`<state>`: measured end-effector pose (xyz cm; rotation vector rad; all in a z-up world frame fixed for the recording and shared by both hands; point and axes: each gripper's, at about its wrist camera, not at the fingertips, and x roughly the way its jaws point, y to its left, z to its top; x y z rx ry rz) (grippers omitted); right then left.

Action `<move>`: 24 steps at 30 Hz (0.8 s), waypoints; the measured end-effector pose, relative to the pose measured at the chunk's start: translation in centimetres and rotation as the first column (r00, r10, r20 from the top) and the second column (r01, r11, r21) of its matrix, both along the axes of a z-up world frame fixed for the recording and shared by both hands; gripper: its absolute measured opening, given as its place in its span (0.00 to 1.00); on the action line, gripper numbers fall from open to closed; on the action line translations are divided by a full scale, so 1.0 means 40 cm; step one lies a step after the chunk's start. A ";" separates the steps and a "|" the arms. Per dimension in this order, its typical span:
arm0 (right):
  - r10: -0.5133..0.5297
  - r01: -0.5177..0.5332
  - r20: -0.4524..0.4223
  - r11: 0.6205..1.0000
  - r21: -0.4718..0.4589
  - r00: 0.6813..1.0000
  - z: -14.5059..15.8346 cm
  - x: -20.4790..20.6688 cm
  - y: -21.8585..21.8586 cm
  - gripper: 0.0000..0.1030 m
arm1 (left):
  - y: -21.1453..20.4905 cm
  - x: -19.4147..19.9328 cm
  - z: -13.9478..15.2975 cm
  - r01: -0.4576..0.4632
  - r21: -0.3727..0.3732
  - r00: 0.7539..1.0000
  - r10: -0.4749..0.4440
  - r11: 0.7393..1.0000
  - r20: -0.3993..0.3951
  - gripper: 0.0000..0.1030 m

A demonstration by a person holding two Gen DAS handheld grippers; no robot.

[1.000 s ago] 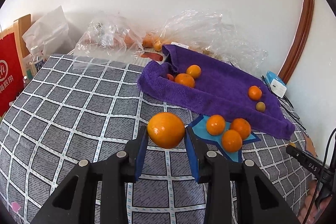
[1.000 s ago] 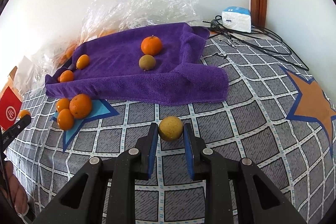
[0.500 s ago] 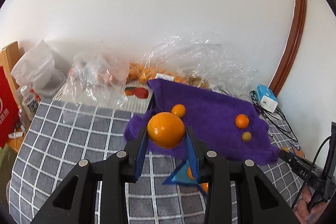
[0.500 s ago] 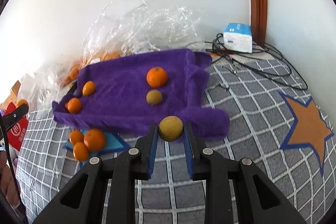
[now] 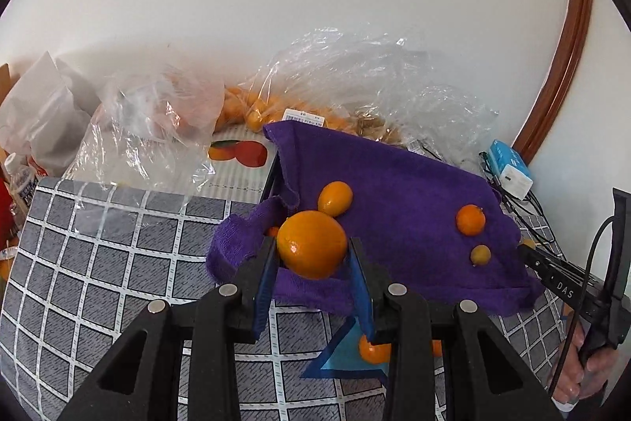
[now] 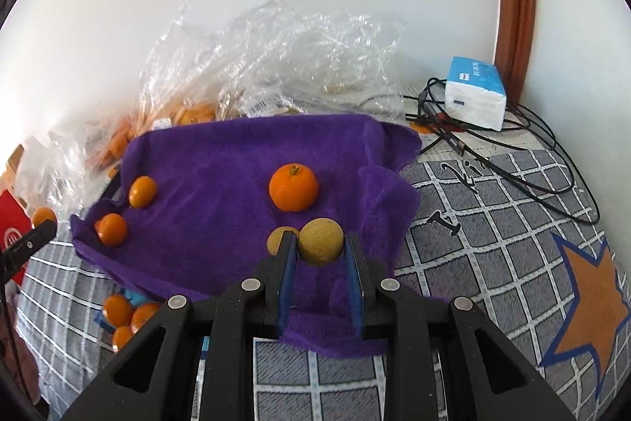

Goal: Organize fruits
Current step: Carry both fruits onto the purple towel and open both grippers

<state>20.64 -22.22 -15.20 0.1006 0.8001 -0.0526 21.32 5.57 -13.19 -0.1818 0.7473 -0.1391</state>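
My left gripper (image 5: 311, 255) is shut on a large orange (image 5: 311, 243), held above the near left edge of a purple towel (image 5: 394, 184). My right gripper (image 6: 319, 247) is shut on a small yellow-brown round fruit (image 6: 320, 241), lifted over the towel's (image 6: 217, 164) near right part. On the towel lie an orange with a stem (image 6: 293, 186), a small yellowish fruit (image 6: 276, 239) partly behind the right fingers, and two small oranges (image 6: 142, 190) at the left. More oranges (image 6: 126, 314) sit on a blue star on the checked cloth (image 6: 473, 243).
Clear plastic bags (image 5: 355, 73) with fruit lie against the white wall behind the towel. A white and blue box (image 6: 475, 91) with black cables (image 6: 532, 160) sits at the back right. A red box (image 6: 12, 239) stands at the left edge. A hand (image 5: 579, 377) grips the other tool at right.
Both grippers have risen and moved forward with their fruit, from over the checked cloth to over the near edge of the purple towel. Neither grip has changed.
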 end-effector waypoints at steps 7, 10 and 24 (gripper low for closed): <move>0.030 -0.033 -0.036 0.997 -0.070 0.999 -0.028 0.044 0.000 0.23 | -0.061 0.069 -0.021 0.027 0.003 0.999 -0.027 1.000 -0.031 0.32; 0.018 -0.022 -0.058 0.997 -0.068 0.998 -0.047 0.073 -0.011 0.23 | -0.088 0.108 -0.037 0.035 -0.014 0.997 -0.036 0.999 -0.068 0.32; 0.066 -0.067 -0.098 0.998 -0.015 0.993 -0.090 0.115 -0.011 0.24 | -0.165 0.176 -0.088 0.089 0.025 0.988 -0.085 0.996 -0.133 0.32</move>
